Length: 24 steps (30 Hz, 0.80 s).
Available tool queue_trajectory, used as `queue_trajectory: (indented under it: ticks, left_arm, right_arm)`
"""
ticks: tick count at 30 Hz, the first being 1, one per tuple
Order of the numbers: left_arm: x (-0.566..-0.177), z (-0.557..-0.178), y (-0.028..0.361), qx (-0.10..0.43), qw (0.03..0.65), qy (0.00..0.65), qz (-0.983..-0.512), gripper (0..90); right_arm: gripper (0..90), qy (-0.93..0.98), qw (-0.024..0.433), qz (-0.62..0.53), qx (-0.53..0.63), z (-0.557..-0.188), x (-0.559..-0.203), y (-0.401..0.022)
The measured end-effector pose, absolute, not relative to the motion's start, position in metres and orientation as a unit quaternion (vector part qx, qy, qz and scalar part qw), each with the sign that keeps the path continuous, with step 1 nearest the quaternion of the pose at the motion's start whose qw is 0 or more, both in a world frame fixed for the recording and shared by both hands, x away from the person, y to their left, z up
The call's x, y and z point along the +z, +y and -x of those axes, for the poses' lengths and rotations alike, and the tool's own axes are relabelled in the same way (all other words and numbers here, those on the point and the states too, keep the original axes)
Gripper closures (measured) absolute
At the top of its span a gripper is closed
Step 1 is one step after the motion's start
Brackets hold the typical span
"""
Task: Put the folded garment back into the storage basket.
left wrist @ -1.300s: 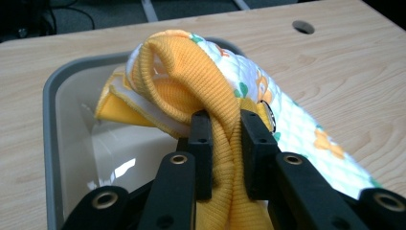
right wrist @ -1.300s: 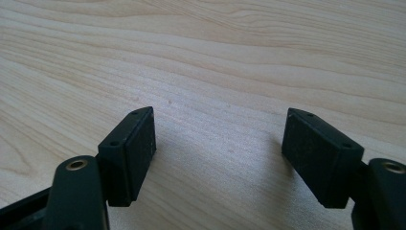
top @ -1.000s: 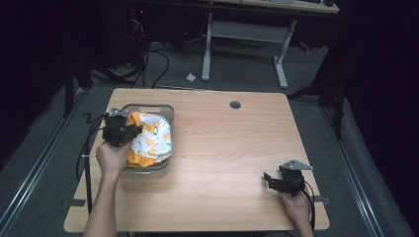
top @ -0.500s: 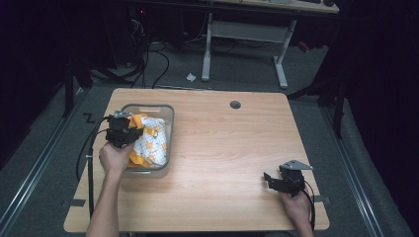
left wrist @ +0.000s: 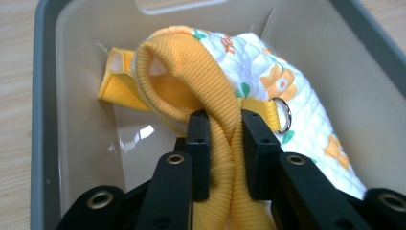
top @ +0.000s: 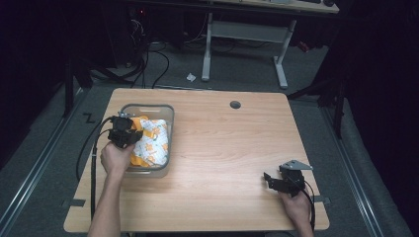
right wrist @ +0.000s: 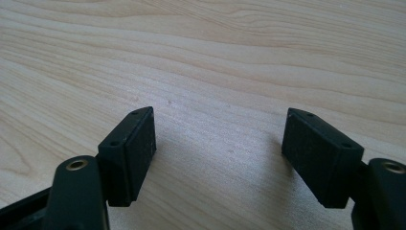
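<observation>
Spanning most of the high view, the wooden bench (top: 222, 163) carries 1 grey plastic bin (top: 163, 111) near its left edge, toward the far left corner. Inside the bin lies a quilted white garment (top: 154, 143) printed with orange flowers, trimmed in yellow ribbed cloth and fitted with a strap and a metal ring (left wrist: 283, 114). It sits bunched in the bin, probably so that it can be drawn out by its edge.

The left claw (left wrist: 225, 143) reaches over the bin's near left side, its 2 jaws nearly closed and pinching a fold of the yellow ribbed trim (left wrist: 210, 96), which runs up between them. That hold on the trim looks chosen because the ribbed band is thick and easy to pinch. The left forearm comes straight up from the bench's near edge.

The right claw (top: 284, 181) rests low by the near right corner, jaws spread wide over bare wood, holding nothing, seemingly waiting.
</observation>
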<state>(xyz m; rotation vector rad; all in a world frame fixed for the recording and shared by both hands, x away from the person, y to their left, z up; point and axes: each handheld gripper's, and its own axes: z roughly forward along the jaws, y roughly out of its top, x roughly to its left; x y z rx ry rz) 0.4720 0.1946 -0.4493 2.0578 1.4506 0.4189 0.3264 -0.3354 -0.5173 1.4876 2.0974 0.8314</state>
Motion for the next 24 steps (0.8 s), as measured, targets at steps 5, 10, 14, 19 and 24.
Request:
queue_trajectory:
  ticks: [5,10,14,19,24]
  left_arm:
    - [-0.451,-0.475,0.194,0.152,0.264,0.557,-0.772,63.1]
    - [-0.450,-0.474,0.193,0.170,0.252,0.562,-0.769,51.4]
    - [-0.448,-0.472,0.192,0.180,0.256,0.563,-0.765,44.7]
    - [-0.442,-0.468,0.192,0.186,0.269,0.560,-0.761,41.2]
    - [-0.435,-0.462,0.189,0.195,0.284,0.551,-0.760,39.6]
  right_arm:
    - [27.6,0.758,0.218,-0.537,0.300,-0.326,-0.517,-0.335]
    - [27.6,0.757,0.218,-0.537,0.300,-0.326,-0.517,-0.335]
    - [27.6,0.758,0.218,-0.537,0.300,-0.326,-0.517,-0.335]
    - [27.6,0.757,0.218,-0.537,0.300,-0.326,-0.517,-0.335]
    - [27.6,0.758,0.218,-0.537,0.300,-0.326,-0.517,-0.335]
